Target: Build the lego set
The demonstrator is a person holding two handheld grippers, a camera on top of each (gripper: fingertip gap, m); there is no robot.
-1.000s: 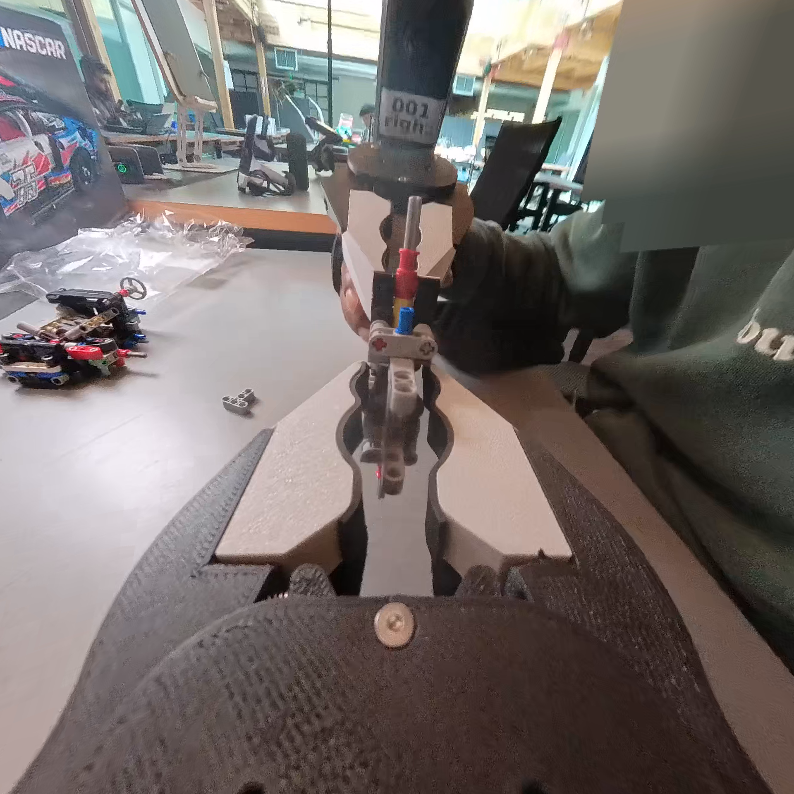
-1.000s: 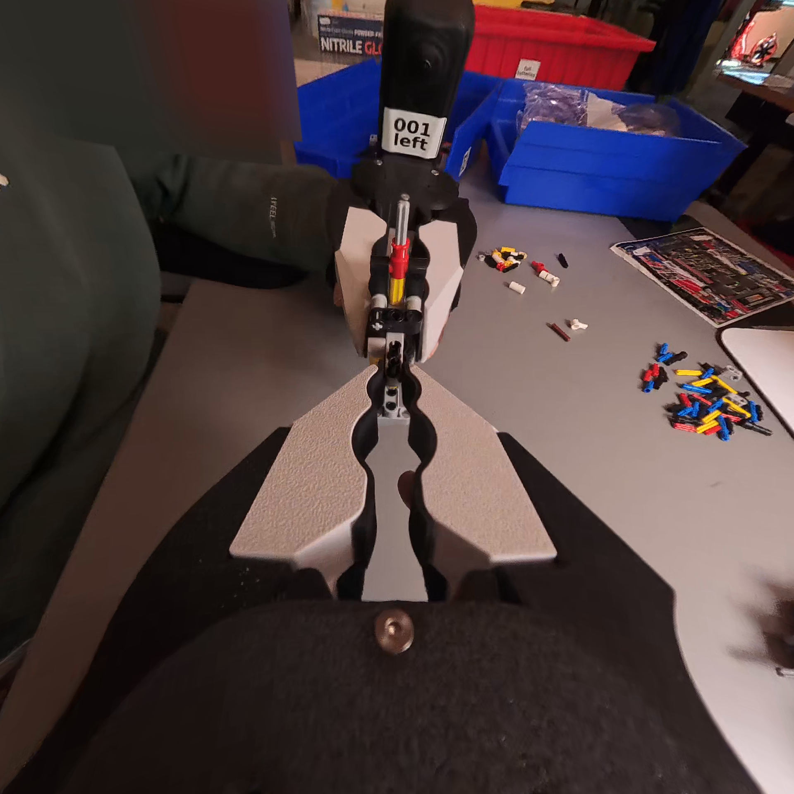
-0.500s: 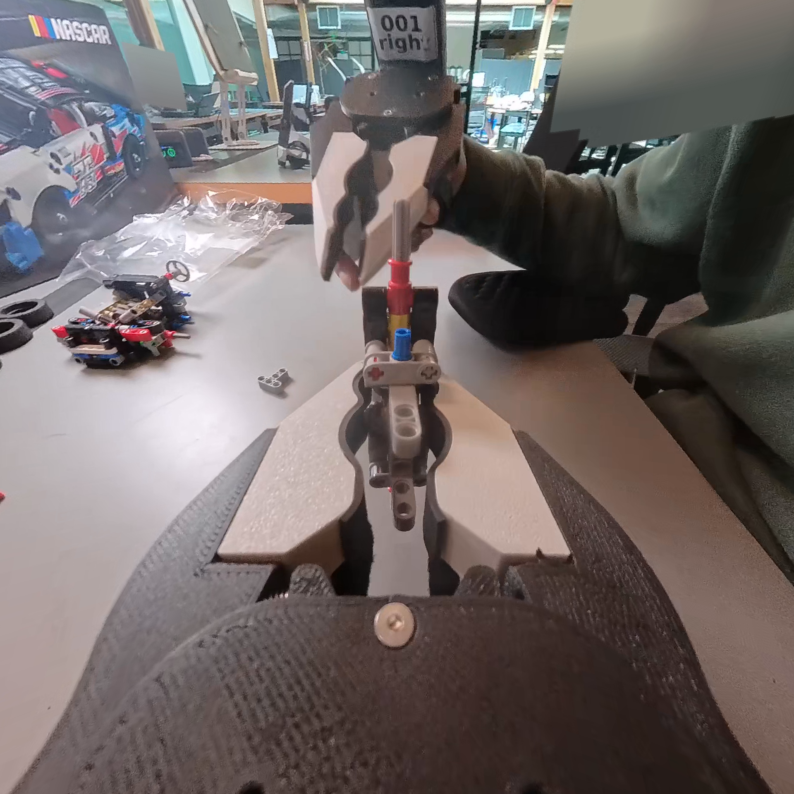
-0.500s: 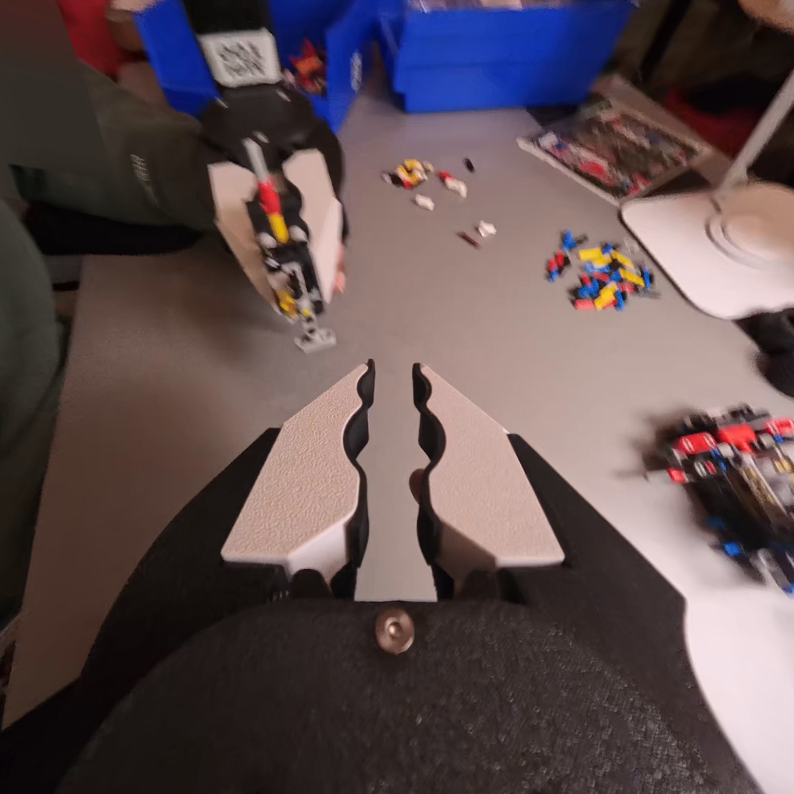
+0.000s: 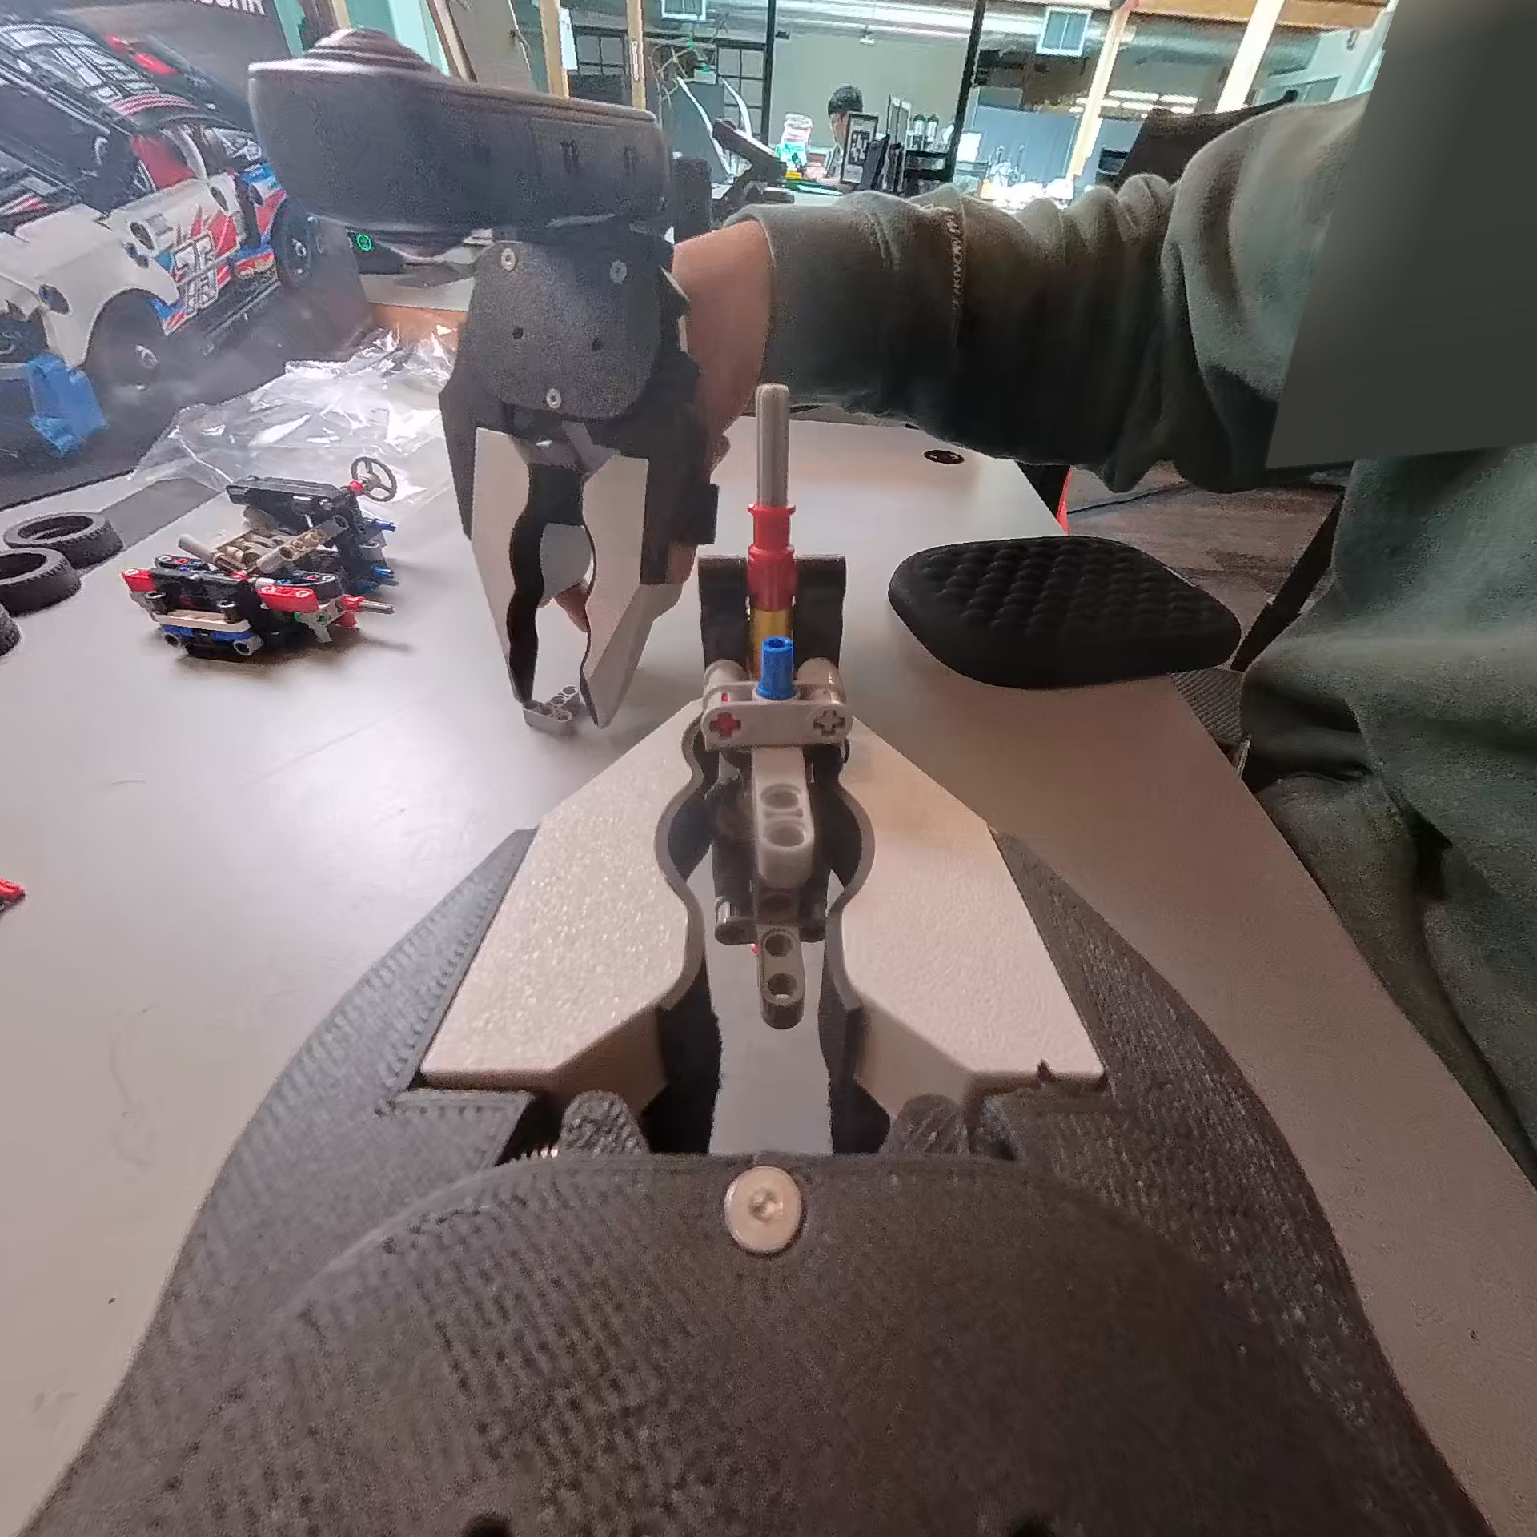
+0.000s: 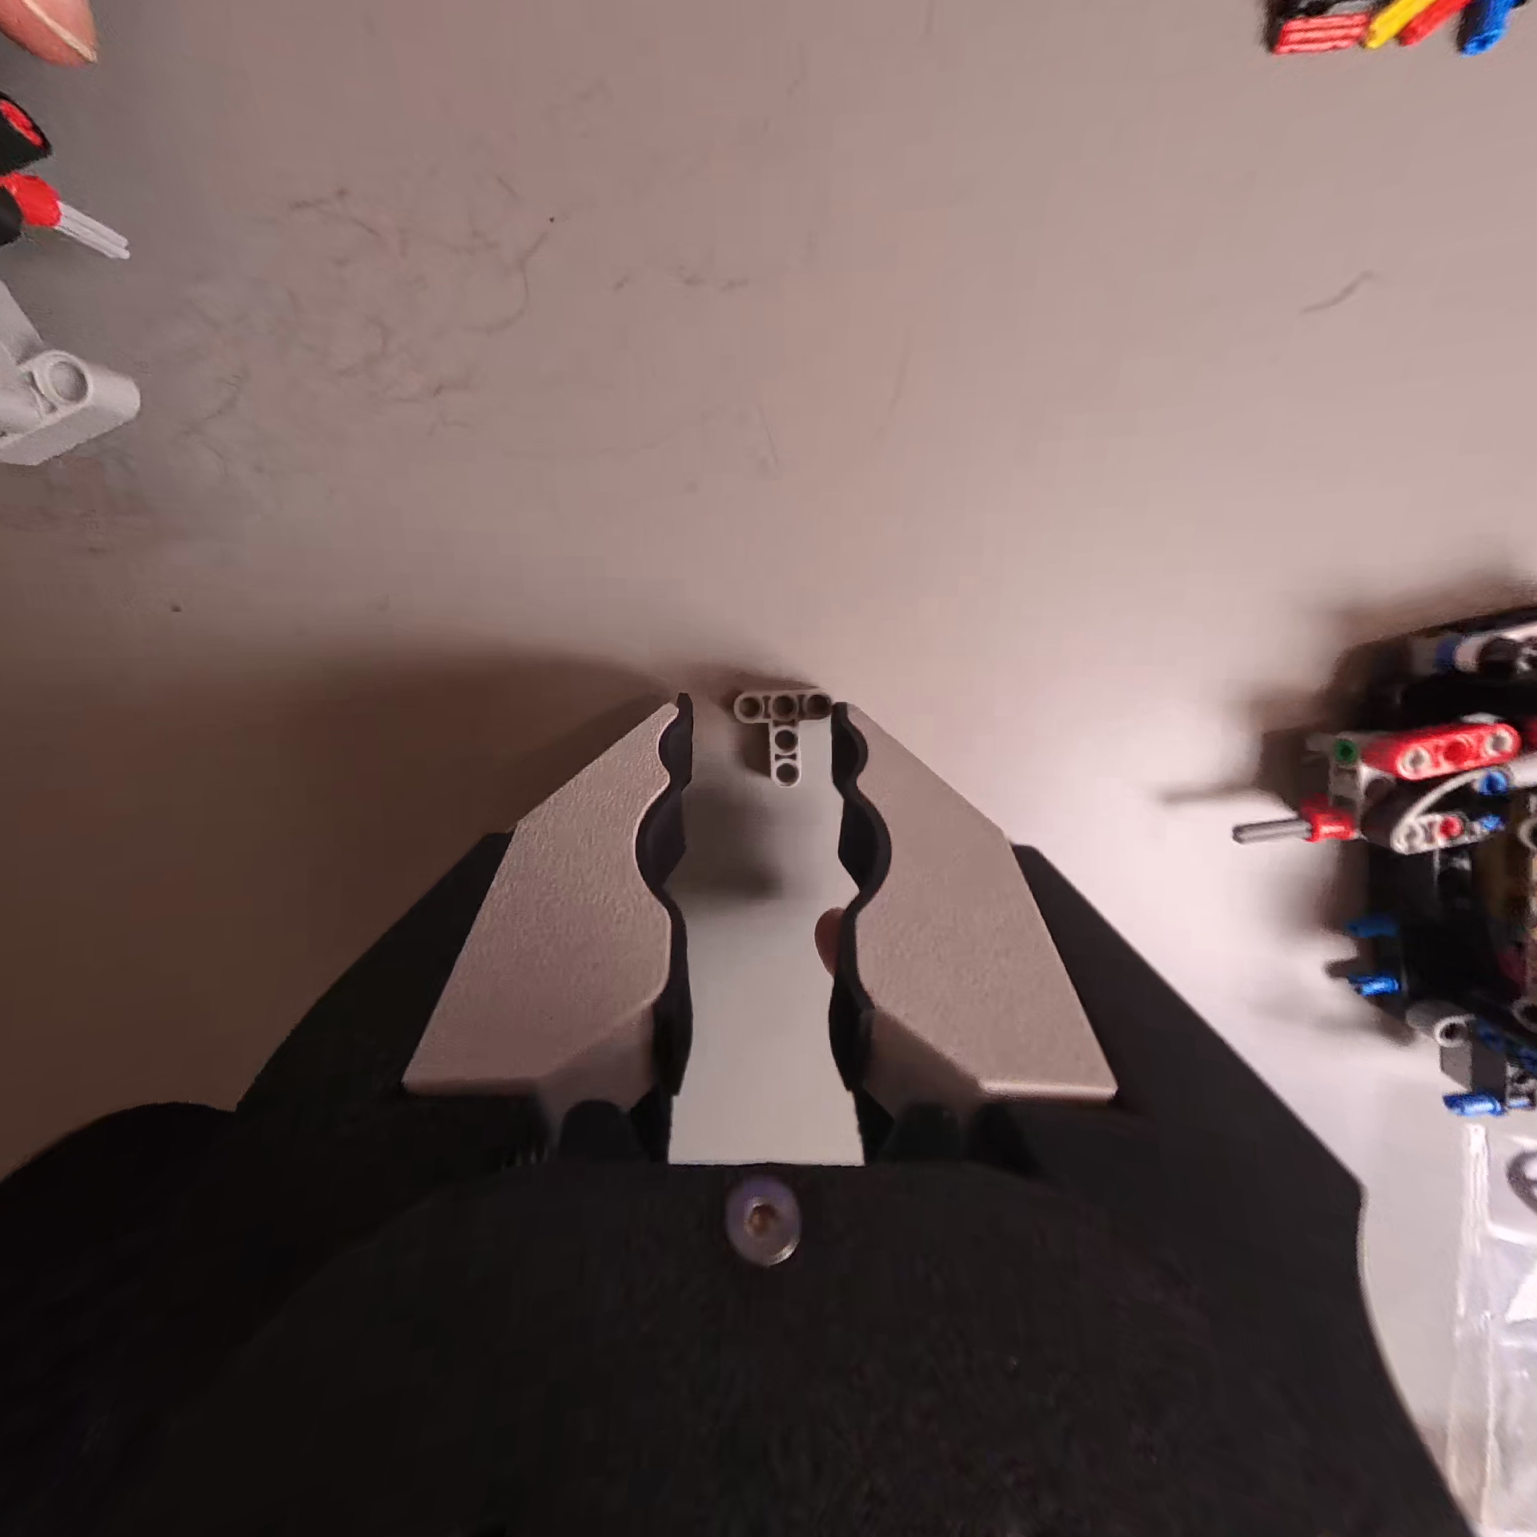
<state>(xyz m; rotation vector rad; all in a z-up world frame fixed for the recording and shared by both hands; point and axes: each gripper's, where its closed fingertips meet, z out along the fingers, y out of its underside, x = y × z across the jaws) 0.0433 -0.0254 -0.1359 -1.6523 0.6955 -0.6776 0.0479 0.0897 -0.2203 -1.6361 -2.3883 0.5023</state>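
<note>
Your right gripper [image 6: 758,707] has left the brick assembly [image 5: 773,748], opened wide and dropped over the grey T-shaped beam [image 6: 782,736] lying on the table [image 6: 748,333], pads not yet pressing; your left gripper [image 5: 769,832] still clamps the assembly upright

A grey table [image 5: 249,832] with a scuffed top fills the foreground. Its far edge meets a wood-edged desk [image 5: 416,312]. A large racing-car poster [image 5: 125,208] stands at the left. Behind lies an open workshop with glass partitions [image 5: 915,100], pale wooden posts [image 5: 1247,50] and bright ceiling light. A person [image 5: 844,108] sits far back at cluttered desks. A black chair armrest [image 5: 1065,607] sits at the table's right edge.
</note>
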